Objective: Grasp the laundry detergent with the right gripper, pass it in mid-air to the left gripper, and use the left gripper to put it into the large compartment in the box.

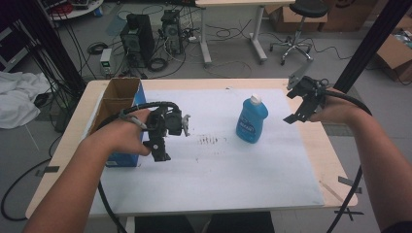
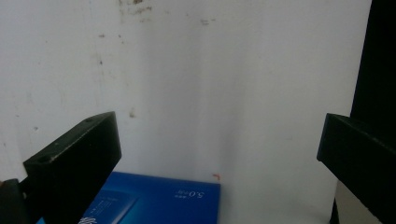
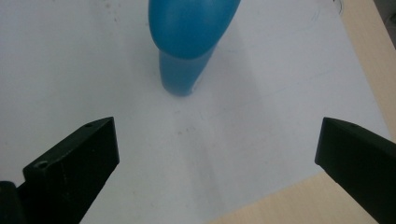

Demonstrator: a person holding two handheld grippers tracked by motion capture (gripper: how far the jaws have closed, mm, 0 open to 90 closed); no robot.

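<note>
A blue bottle (image 1: 251, 118) with a white cap stands upright on the white sheet (image 1: 223, 165), right of the middle. Its blue body (image 3: 189, 37) rises at the top of the right gripper view. My right gripper (image 1: 303, 104) hovers to the right of the bottle, apart from it, jaws wide open (image 3: 215, 154) with nothing between them. My left gripper (image 1: 160, 141) hangs over the sheet beside an open blue cardboard box (image 1: 119, 111), jaws open (image 2: 219, 149) and empty. A corner of the blue box (image 2: 159, 203) lies just below them.
The wooden table (image 1: 335, 160) shows bare strips at the right and left of the sheet. Smudges (image 1: 209, 141) mark the sheet's middle. Beyond the table stand computer towers (image 1: 138, 36), cables, a stool (image 1: 301, 24) and cardboard boxes (image 1: 398, 53).
</note>
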